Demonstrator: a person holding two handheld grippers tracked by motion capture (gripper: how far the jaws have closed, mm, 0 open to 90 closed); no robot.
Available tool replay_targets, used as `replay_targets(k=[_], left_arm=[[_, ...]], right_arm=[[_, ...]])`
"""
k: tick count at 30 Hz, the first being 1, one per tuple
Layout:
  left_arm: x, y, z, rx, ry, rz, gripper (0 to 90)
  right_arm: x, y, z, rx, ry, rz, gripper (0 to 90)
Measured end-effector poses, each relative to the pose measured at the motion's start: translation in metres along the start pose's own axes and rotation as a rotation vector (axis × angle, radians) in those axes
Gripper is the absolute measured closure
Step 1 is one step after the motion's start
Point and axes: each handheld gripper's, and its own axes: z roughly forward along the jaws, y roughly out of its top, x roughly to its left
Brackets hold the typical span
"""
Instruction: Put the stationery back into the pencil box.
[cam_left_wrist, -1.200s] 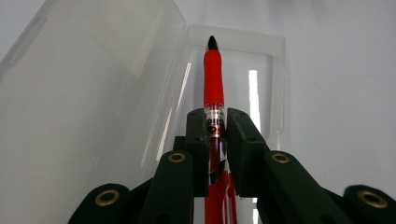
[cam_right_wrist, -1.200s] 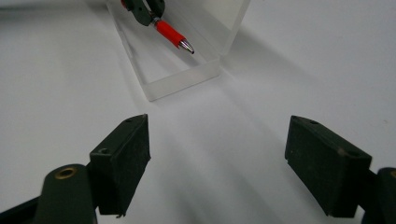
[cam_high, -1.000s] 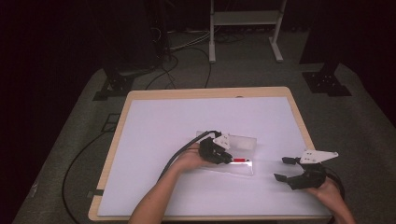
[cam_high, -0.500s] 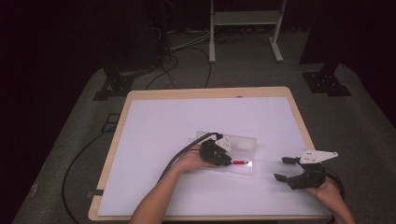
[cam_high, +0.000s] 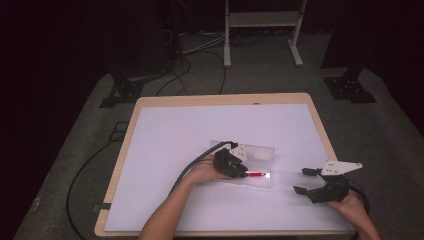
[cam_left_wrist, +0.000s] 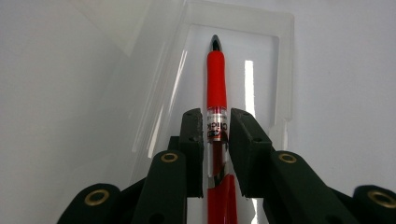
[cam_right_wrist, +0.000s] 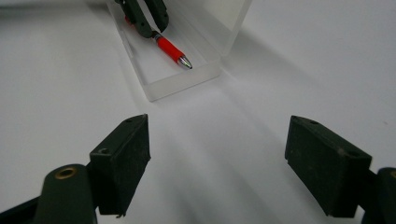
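Currently the work in hand looks like putting a red pen (cam_left_wrist: 216, 84) into a clear plastic case (cam_high: 256, 181) — or taking it out; the frames alone do not say which. The case lies open near the middle of the white surface (cam_high: 165, 130), its lid (cam_high: 257, 151) folded back on the far side.

Left gripper (cam_high: 239, 171): reaching into the case tray from the person's side. In the left gripper view the pen runs lengthwise between the two black pads, tip pointing away, its clear barrel section right in the gap. Jaws have just eased slightly apart. The left pad still looks to touch the barrel; a thin sliver of light shows at the right pad. Judged: grip loosening, pen resting in the tray or very near its floor — not lifted clear.

Right gripper (cam_high: 306, 180): well apart from the case, low over bare surface on the right side, jaws wide apart, nothing between them. Its own view looks across at the case end and the pen's silver tip (cam_right_wrist: 185, 62).

Progress, as a judgement:
- pen inside the case tray — done, or nearly
- left jaws not yet fully clear of the pen
- lid open; closing it would be the remaining step, if packing is the aim
- idle right gripper is well placed to steady the case or swing the lid
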Motion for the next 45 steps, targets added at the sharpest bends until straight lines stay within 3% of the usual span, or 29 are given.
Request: replay_targets(k=[10,30,45], left_arm=[[0.001,-0.002,-0.013,-0.059,0.011,-0.028,70.6],[-0.001,-0.010,-0.032,-0.120,0.038,-0.046,64.6],[-0.009,-0.029,-0.050,-0.178,0.052,-0.094,59.0]], right_arm=[[0.000,-0.001,0.001,0.002,0.002,0.003,21.5],[0.000,-0.002,0.003,0.011,0.000,0.010,21.2],[-0.001,-0.002,0.004,0.017,-0.007,0.016,21.1]])
